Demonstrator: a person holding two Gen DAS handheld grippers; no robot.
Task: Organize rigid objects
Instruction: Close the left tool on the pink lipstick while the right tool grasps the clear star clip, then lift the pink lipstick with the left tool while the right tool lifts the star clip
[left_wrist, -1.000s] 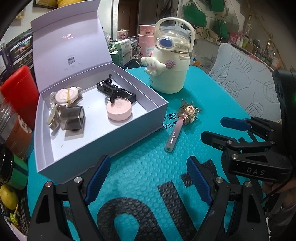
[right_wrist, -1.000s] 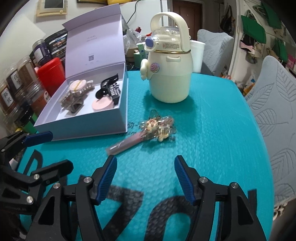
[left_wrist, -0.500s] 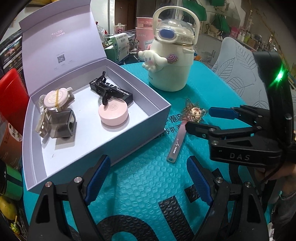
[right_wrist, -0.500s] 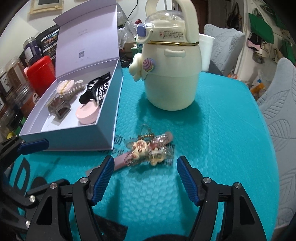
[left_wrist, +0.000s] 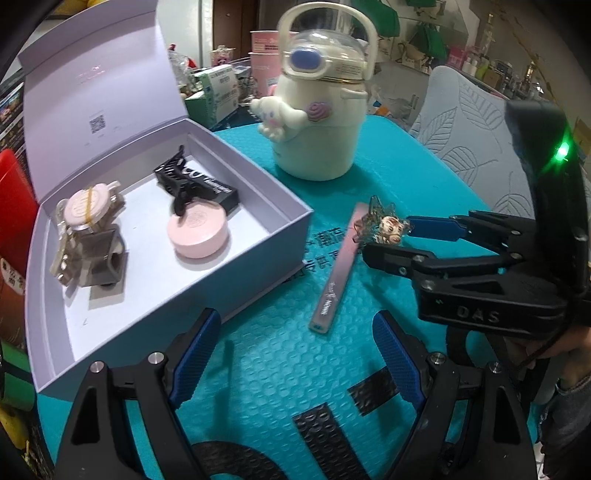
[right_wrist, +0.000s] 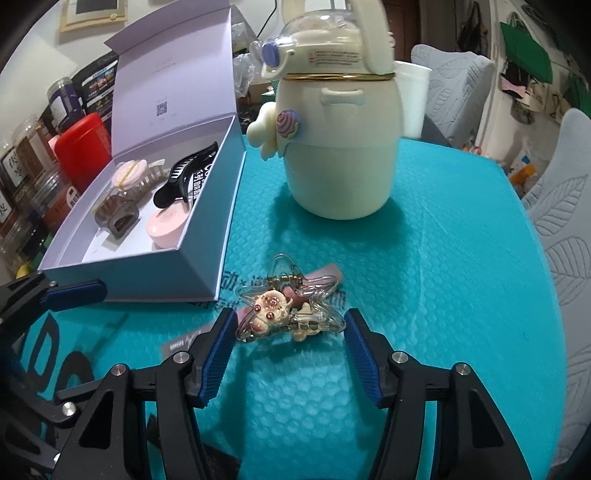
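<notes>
Right gripper (right_wrist: 290, 341) closing around the star-shaped hair clip (right_wrist: 290, 308)

The clip lies on the teal mat (right_wrist: 424, 295), just right of the open lilac gift box (right_wrist: 147, 277) and on top of a flat pink stick (left_wrist: 338, 269). The jaws are narrowing with the clip between them, pads not yet pressing. The left gripper (left_wrist: 291, 358) hangs wide and empty near the box's corner. Risks: the clear plastic points may slip or pivot between the pads, or the stick may be dragged along underneath.
</notes>
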